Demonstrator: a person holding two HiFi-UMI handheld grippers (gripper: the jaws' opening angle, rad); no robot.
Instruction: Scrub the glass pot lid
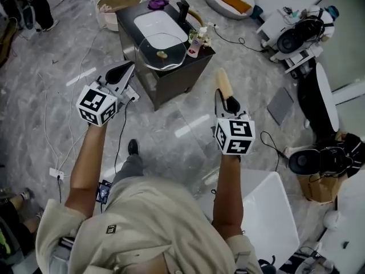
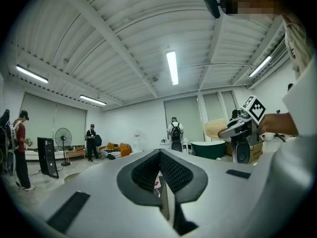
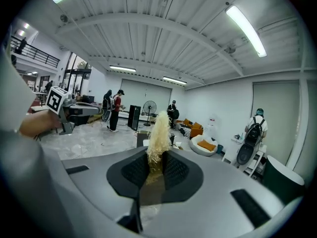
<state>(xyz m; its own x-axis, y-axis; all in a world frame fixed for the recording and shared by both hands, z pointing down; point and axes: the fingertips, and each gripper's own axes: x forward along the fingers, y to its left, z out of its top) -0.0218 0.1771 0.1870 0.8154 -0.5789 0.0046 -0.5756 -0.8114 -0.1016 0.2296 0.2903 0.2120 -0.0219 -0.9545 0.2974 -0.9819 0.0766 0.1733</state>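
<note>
The glass pot lid (image 1: 161, 51) lies knob-up on a small black sink stand (image 1: 181, 72), in front of its white basin (image 1: 159, 23). Both grippers are held up in the air, well short of the stand. My right gripper (image 1: 227, 99) is shut on a pale, fibrous loofah scrubber (image 1: 223, 83), which sticks up from between its jaws (image 3: 159, 133). My left gripper (image 1: 121, 72) is shut with nothing in it; in the left gripper view its jaws meet. The left gripper view also catches the right gripper (image 2: 241, 131) with the scrubber (image 2: 215, 128).
A black faucet (image 1: 183, 8) and small bottles (image 1: 197, 41) stand on the sink stand's right side. A round basket (image 1: 116, 2) sits behind it. Cables and a power strip (image 1: 57, 174) lie on the marble floor. A white chair (image 1: 268, 213) is near my right. Several people stand across the room.
</note>
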